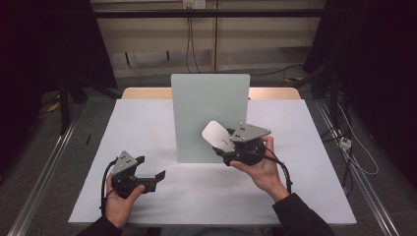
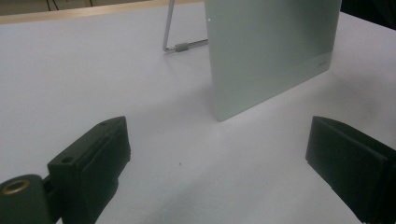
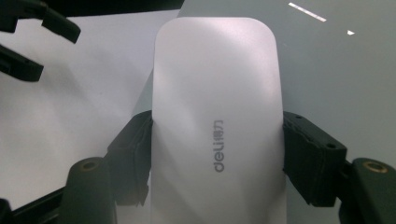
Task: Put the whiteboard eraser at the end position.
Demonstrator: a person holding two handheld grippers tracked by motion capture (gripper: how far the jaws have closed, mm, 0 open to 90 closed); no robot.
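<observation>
The right gripper (image 1: 223, 142) holds a white eraser (image 1: 218, 133), its fingers (image 3: 133, 154) clamped on the two long sides. In the right gripper view the eraser (image 3: 217, 116) is a flat white slab with broadly rounded corners and a smooth, faintly glossy face that catches soft bands of light. Grey lettering, "deli" with small characters after it, runs lengthwise along the face near the grip. The far end stands free beyond the fingers, and the near end runs out of the bottom of that view.

In the high view the eraser is held up in front of the lower right part of the board (image 1: 210, 115), a pale green panel that stands upright near the middle of the tabletop (image 1: 137, 128). Whether the eraser touches the board I cannot tell. The person's right hand (image 1: 263, 169) wraps the gripper from below.

The left gripper (image 1: 150, 169) is at the near left of the tabletop, well apart from the board, with its fingers (image 2: 100, 154) wide apart and nothing between them. The left gripper view shows the board (image 2: 271, 51) propped on a metal stand (image 2: 180, 44) behind it.
</observation>
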